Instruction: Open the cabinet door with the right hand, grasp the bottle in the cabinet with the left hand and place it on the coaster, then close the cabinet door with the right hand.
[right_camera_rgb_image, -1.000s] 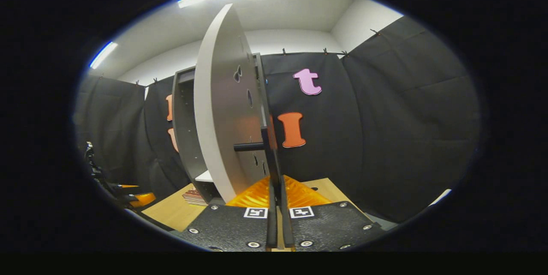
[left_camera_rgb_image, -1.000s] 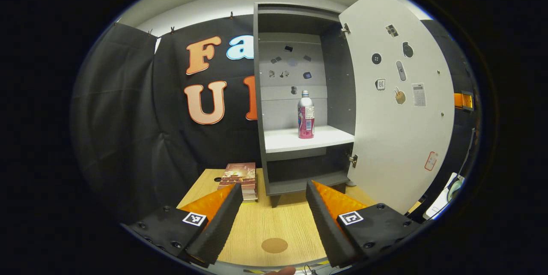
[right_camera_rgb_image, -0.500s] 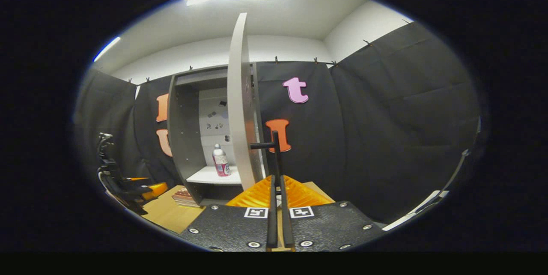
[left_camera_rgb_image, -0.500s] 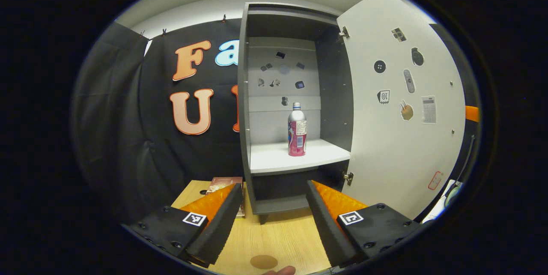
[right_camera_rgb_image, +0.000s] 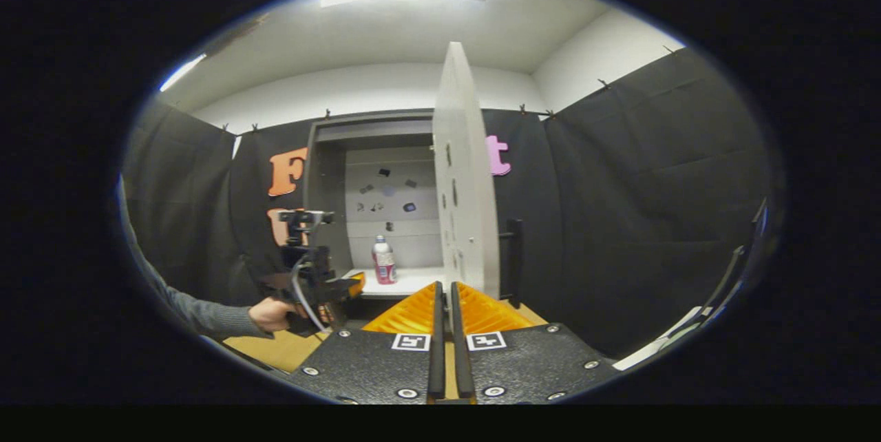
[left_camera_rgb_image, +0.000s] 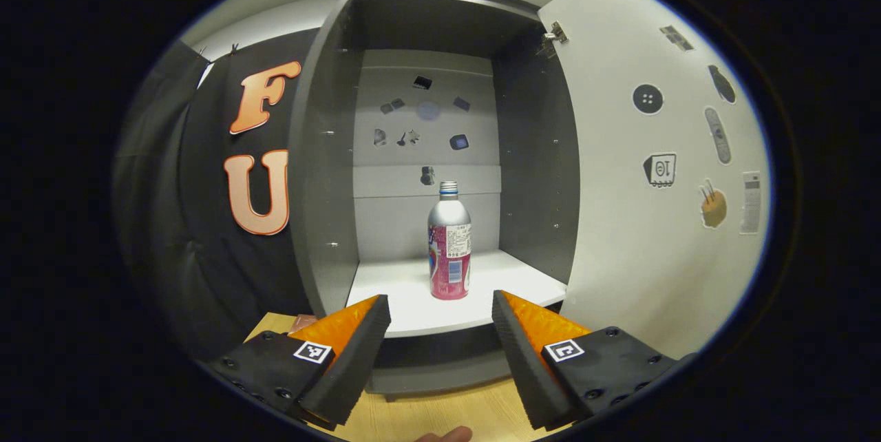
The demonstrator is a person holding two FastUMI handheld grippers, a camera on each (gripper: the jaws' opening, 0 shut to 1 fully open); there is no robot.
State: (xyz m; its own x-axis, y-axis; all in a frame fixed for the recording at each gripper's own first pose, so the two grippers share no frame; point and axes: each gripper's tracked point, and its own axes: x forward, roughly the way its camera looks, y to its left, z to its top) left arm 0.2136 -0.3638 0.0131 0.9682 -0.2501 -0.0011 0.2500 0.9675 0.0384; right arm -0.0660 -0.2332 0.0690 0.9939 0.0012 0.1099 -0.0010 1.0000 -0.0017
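L gripper (left_camera_rgb_image: pixel 440 332) is spread wide, nothing between its fingers, pointing straight into the open cabinet (left_camera_rgb_image: pixel 323 222). Bottle (left_camera_rgb_image: pixel 449 242) stands dead ahead of it, just right of the midline betw. the two fingers and a bit above them, on the white shelf (left_camera_rgb_image: pixel 427 304), set back from the shelf's front lip. So the move that matters, as I read it: push fwd along the gripper's own axis w/ a slight lift, fingers passing either side of the body. Bottle's long axis is vertical, upright, cap on top; fingers sit level left/right of it, so a side grasp on the body looks lined up already. Gap looks wider than the bottle. Door (left_camera_rgb_image: pixel 654 173) hangs open to the right of the L gripper, well clear of the path; cabinet's left wall is on the other side, also clear. From the right gripper view the L gripper (right_camera_rgb_image: pixel 344 285) is seen off to the left, held by a hand (right_camera_rgb_image: pixel 270 314), near the shelf front, bottle (right_camera_rgb_image: pixel 383 260) just beyond it. R gripper (right_camera_rgb_image: pixel 446 304) is closed, fingers together, nothing pinched; door edge (right_camera_rgb_image: pixel 468 208) and its handle (right_camera_rgb_image: pixel 513 259) lie just ahead and slightly right, apart from the tips. L is clearly the nearer one to the bottle. Coaster not spotted here.
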